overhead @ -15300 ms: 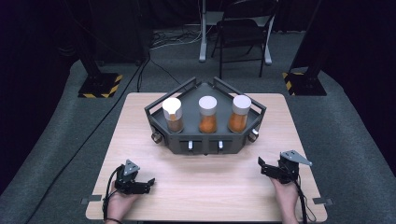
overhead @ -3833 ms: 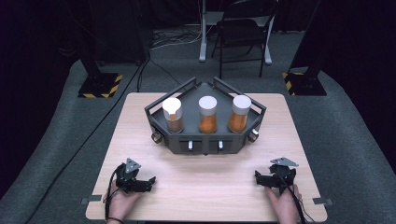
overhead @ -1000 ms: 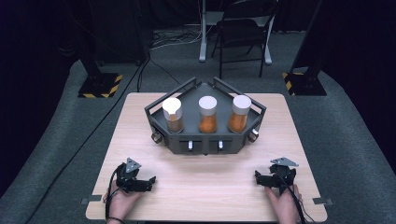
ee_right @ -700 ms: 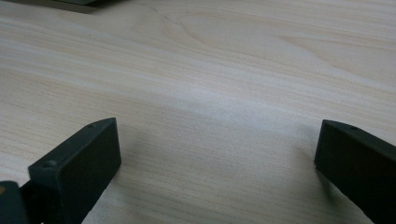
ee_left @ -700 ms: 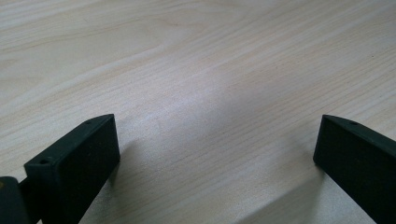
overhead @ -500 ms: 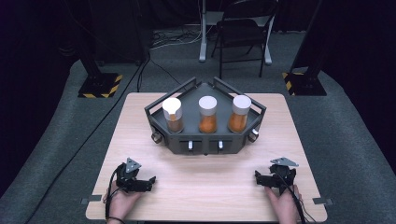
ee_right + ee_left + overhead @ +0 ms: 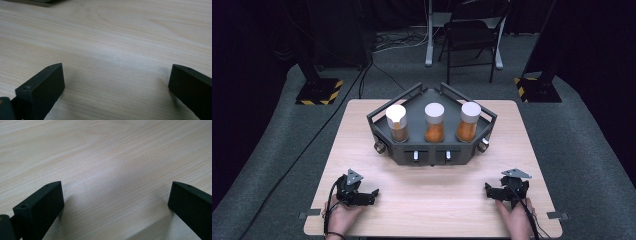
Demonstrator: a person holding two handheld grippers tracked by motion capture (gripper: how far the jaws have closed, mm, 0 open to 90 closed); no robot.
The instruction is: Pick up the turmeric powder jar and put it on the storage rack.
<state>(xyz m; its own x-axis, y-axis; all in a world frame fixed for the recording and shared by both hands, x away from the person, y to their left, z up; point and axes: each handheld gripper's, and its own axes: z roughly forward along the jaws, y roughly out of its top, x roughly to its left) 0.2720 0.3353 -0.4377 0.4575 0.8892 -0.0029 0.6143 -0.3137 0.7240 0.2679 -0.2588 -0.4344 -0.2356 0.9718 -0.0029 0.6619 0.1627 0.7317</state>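
The left gripper [image 7: 371, 192] rests on the table [image 7: 432, 200], in front of the rack [image 7: 432, 150] and off to its left, well apart from it. A hand [image 7: 343, 216] holds it from behind. In the left gripper view its two black jaws stand wide apart, with only bare wood between them. Nothing is held.

The rack sits in the middle of the table, toward the far side. It is dark grey and has slanted corners. Three jars stand in it in a row, each with a white lid. The left jar [image 7: 397, 123] holds brownish stuff. The middle jar [image 7: 434, 122] and the right jar [image 7: 469, 121] hold orange stuff. All three stand upright, and no gripper touches them.

The right gripper [image 7: 488, 189] rests on the table in front of the rack and off to its right, well apart from it. A hand [image 7: 514, 219] holds it too. In the right gripper view its jaws stand wide apart over bare wood, and they hold nothing.
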